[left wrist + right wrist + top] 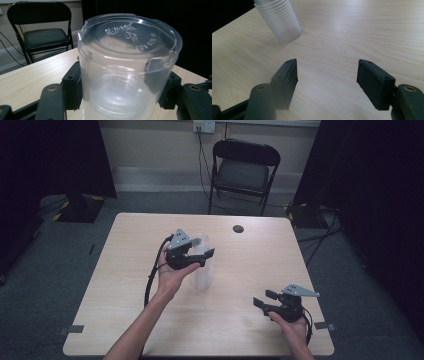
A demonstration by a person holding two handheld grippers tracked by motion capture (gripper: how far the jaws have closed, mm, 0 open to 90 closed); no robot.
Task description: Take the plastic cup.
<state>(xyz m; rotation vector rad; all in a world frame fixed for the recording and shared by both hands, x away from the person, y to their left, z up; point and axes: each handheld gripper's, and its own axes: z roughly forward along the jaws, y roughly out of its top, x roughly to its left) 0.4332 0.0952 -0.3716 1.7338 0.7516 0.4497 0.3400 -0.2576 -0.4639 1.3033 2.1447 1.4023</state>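
1. The desk [125,320] is carrying a tall stack of clear plastic cups [202,265] near its middle, upside down, so the top cup can lift away
2. The left gripper [202,256] is grasping the stack just under its top, pads [72,87] pressing both sides to steady it
3. The right gripper [264,299] is waiting released near the desk's right front corner, jaws apart over bare wood, leaving the left room to work

The left gripper [202,255] is pointing across the table toward the right, held up by the left hand [172,272] with the forearm reaching in from the bottom edge, its jaws pressing on something between them. The right gripper [262,299] is resting low, jaws standing wide apart.
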